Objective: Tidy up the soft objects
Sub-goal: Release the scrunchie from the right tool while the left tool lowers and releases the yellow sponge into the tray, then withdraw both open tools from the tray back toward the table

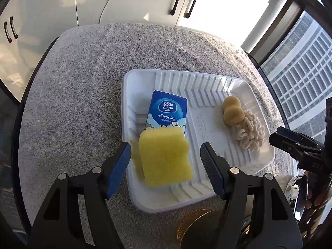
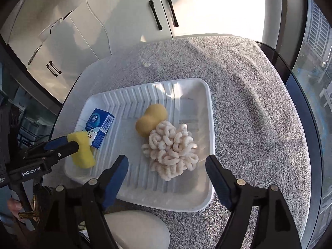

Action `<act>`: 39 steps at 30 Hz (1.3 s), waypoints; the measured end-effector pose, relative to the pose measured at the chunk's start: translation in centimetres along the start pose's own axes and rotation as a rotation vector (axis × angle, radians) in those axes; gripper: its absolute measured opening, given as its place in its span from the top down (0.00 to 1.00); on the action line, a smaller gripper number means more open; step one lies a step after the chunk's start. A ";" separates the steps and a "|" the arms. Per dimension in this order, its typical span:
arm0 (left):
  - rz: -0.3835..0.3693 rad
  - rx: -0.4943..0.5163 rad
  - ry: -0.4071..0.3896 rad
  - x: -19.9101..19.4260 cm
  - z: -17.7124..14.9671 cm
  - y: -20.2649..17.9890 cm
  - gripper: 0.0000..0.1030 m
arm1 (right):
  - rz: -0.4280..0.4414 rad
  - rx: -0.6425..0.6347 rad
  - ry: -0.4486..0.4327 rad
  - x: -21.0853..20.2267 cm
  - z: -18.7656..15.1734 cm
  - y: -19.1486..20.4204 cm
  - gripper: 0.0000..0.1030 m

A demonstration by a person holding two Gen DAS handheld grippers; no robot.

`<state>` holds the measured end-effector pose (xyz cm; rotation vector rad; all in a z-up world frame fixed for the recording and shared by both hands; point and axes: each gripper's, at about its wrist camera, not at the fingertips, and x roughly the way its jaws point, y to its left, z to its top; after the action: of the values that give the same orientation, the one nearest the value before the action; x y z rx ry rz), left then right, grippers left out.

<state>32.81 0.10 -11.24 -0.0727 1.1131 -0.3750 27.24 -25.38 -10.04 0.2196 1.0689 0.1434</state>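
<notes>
A white ribbed tray sits on a grey towel. In it lie a blue Vinda tissue pack, a tan peanut-shaped sponge and a cream chenille scrubber. A yellow sponge sits in the tray's near left end, leaning on the pack. My left gripper is open with the sponge loose between its fingers. My right gripper is open and empty just above the scrubber.
The grey towel covers a round dark table. White cabinets stand behind. A window is at the right. A gold round object and a white rounded object lie near the front edge.
</notes>
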 end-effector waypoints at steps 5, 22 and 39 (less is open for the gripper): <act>0.025 -0.010 -0.004 -0.7 -0.6 0.6 0.34 | -0.043 0.018 -0.017 -0.7 -0.4 -0.8 0.23; 0.212 -0.026 -0.130 -4.4 -3.6 2.6 0.34 | -0.105 0.092 -0.031 -2.9 -3.6 -4.8 0.23; 0.249 -0.087 -0.156 -6.5 -9.4 5.6 0.34 | -0.155 0.122 -0.039 -6.0 -9.4 -7.4 0.23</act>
<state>23.44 8.68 -11.15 -0.0386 0.9705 -0.0964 16.21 -32.83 -11.13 0.2476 1.0531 -0.0650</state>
